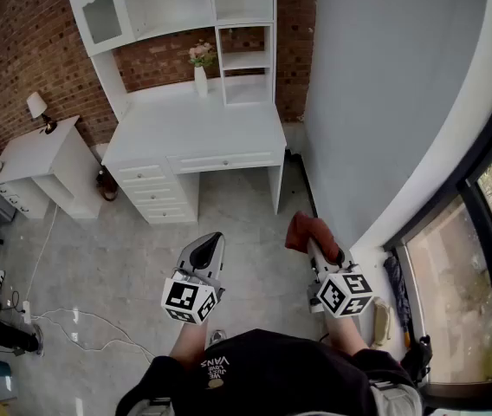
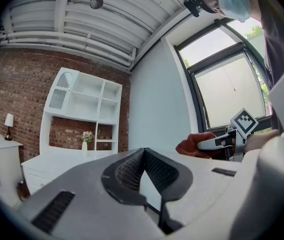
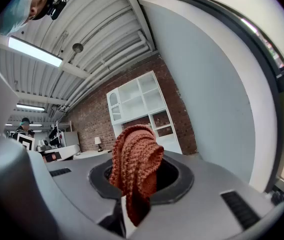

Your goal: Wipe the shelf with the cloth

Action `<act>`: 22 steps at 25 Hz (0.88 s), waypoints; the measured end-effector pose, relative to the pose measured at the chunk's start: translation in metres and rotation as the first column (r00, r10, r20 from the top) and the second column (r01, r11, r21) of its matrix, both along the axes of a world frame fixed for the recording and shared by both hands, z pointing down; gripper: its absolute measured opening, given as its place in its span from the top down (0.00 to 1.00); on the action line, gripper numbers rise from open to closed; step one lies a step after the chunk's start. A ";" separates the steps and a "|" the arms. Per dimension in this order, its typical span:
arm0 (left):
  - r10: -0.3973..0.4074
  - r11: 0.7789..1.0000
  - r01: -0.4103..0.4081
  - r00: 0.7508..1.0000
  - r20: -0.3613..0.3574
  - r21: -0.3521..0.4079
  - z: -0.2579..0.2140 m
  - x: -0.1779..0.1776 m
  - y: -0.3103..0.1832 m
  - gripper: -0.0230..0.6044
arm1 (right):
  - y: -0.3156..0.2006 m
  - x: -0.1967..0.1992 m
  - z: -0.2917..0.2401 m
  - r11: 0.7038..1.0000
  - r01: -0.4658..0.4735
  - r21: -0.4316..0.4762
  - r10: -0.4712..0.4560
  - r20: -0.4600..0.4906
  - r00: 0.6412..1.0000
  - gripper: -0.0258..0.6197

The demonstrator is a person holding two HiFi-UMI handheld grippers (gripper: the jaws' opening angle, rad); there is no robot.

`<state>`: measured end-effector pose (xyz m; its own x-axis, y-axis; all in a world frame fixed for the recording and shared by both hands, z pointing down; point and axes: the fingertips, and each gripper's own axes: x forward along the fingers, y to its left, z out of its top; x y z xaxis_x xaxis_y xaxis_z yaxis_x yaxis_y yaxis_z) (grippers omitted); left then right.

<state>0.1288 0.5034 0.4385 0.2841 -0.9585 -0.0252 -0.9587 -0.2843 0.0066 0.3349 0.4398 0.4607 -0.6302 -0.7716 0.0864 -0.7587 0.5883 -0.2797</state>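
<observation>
View from above: a person (image 1: pixel 263 373) stands on a grey floor (image 1: pixel 125 263) with a gripper in each hand. The right gripper (image 1: pixel 317 251) has its jaws clamped on a rust-red knitted cloth (image 3: pixel 134 159), which bunches up over the jaw tips. The left gripper (image 1: pixel 215 239) holds nothing, its jaws closed tip to tip. Both are well apart from the white shelf (image 1: pixel 233 11), which stands on a white desk (image 1: pixel 185 133) against a brick wall (image 1: pixel 21 42), with a vase of flowers (image 1: pixel 200 74) beside its lower compartments

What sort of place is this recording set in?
Likely a furnished study or bedroom corner: a white desk with a shelf above it against a brick wall, and a nightstand with a lamp.
</observation>
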 end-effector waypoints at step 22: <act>-0.015 0.998 0.013 1.000 -0.025 -0.066 0.031 -0.008 -0.063 0.95 | -0.073 -0.013 0.032 0.996 0.022 -0.081 -0.020 0.025 0.999 0.82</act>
<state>0.1212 0.4399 0.4699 0.2704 -0.9622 0.0313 -0.9620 -0.2687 0.0491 0.3219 0.3668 0.4924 -0.6486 -0.7495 0.1328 -0.7391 0.5785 -0.3451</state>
